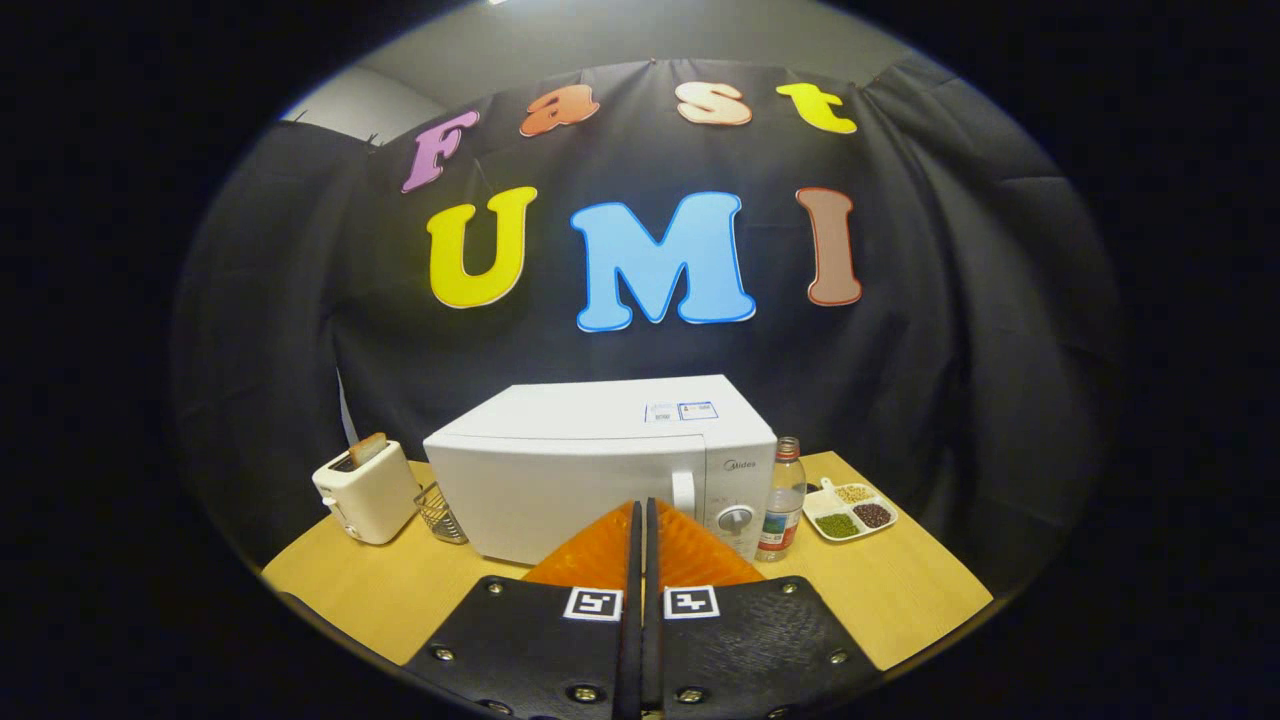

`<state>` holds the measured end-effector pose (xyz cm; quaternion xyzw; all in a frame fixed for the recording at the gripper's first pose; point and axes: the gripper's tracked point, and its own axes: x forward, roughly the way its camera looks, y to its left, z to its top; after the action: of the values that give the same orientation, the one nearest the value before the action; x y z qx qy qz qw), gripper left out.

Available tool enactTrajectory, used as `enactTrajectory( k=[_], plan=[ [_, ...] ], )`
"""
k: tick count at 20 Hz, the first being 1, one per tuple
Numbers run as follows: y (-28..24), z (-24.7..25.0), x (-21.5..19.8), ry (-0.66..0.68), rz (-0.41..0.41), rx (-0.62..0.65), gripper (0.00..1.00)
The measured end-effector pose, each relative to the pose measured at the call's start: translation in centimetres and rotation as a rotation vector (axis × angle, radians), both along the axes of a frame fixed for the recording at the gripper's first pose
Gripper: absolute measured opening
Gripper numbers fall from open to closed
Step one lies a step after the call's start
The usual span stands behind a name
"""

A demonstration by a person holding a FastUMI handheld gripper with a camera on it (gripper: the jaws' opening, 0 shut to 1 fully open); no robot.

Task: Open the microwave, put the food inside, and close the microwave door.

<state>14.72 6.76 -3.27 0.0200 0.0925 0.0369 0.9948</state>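
A white microwave (590,465) stands on the wooden table (400,590) beyond my fingers, its door shut. The door handle (684,491) and a round dial (736,519) sit on its right side, just past the fingertips. My gripper (641,503) is shut, its two orange fingers pressed together with nothing between them, pointing at the lower front of the microwave. To the microwave's right lies a white divided dish (850,511) holding beans and grains in its compartments.
A cream toaster (366,490) with a slice of toast in it stands left of the microwave, a small wire basket (441,513) between them. A plastic bottle (783,498) stands close to the microwave's right corner, beside the dish.
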Motion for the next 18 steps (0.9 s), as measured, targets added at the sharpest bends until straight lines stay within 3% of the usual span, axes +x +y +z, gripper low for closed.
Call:
enactTrajectory(
  k=[3, 6, 7, 8, 9, 10, 18],
  plan=[
    [-0.5, 1.7, -3.3, -0.051, -0.029, -0.010, 0.01],
    [-0.2, 2.0, -6.4, -0.072, -0.015, -0.026, 0.09],
    [-0.2, 2.1, -7.2, -0.081, -0.007, -0.035, 0.20],
    [-0.2, 2.1, -7.8, -0.085, -0.001, -0.042, 0.53],
    [-0.3, 2.1, -8.4, -0.087, -0.004, -0.047, 0.70],
    [-0.7, 1.8, -8.7, -0.085, -0.014, -0.052, 0.98],
    [-1.1, 3.4, -10.0, -0.122, -0.011, -0.060, 0.98]
  ],
)
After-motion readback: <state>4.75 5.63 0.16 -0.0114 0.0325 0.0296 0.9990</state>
